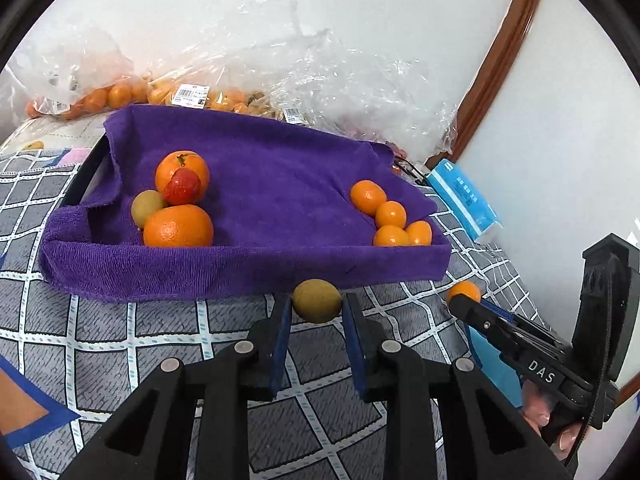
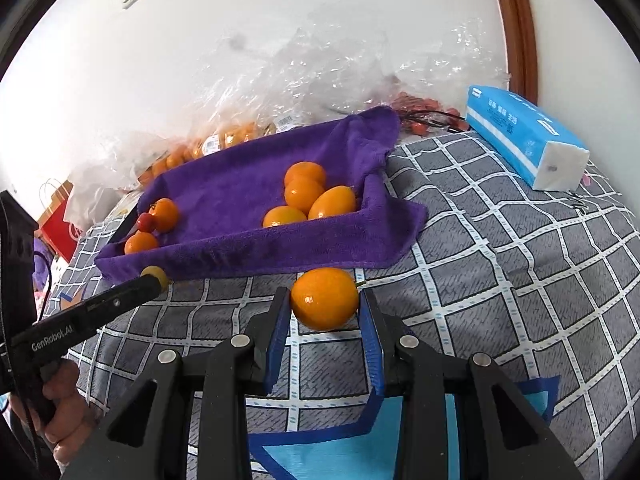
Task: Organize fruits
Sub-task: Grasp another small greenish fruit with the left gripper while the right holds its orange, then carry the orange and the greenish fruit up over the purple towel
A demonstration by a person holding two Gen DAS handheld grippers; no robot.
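Observation:
A tray lined with a purple towel (image 1: pixel 280 184) sits on the checked cloth. Its left end holds two oranges (image 1: pixel 178 226), a red fruit (image 1: pixel 182 188) and a green-brown fruit (image 1: pixel 146 207); its right end holds several small kumquats (image 1: pixel 390 214). My left gripper (image 1: pixel 316 308) is shut on a green-brown fruit (image 1: pixel 316 300), just in front of the tray. My right gripper (image 2: pixel 325 308) is shut on a small orange fruit (image 2: pixel 324 298) before the tray's (image 2: pixel 224 196) front edge. Each gripper shows in the other's view, left (image 2: pixel 154 278), right (image 1: pixel 464 298).
Clear plastic bags of oranges (image 1: pixel 120 94) lie behind the tray against the white wall. A blue tissue pack (image 2: pixel 524 136) lies at the right. Red fruits (image 2: pixel 420 120) sit behind the tray's far corner. Blue tape marks (image 2: pixel 360 436) are on the cloth nearby.

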